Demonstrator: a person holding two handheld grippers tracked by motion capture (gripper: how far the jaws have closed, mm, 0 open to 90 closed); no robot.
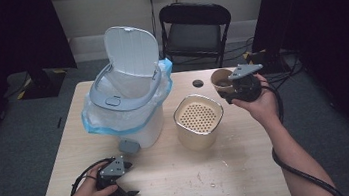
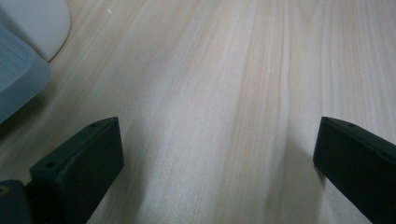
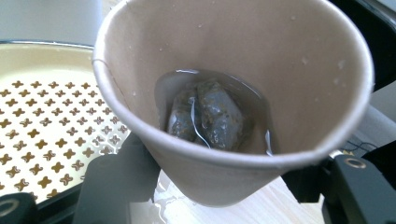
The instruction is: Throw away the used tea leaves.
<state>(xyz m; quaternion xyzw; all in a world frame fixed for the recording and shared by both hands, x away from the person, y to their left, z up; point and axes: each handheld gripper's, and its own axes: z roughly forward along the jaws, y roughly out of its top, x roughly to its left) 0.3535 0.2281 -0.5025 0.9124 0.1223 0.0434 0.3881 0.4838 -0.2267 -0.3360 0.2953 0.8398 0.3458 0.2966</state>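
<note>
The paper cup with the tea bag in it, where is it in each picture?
High view: the paper cup is at the table's far right, behind the right gripper.
Left gripper view: the cup is not in it, just bare table.
Right gripper view: the cup sits in the middle, held between the jaws, tea bag inside.
Shared landmark: the cream strainer with holes beside the cup.

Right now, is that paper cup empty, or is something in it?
Not empty. The paper cup, tipped towards the camera, holds a wet tea bag lying in a little liquid at its bottom.
</note>
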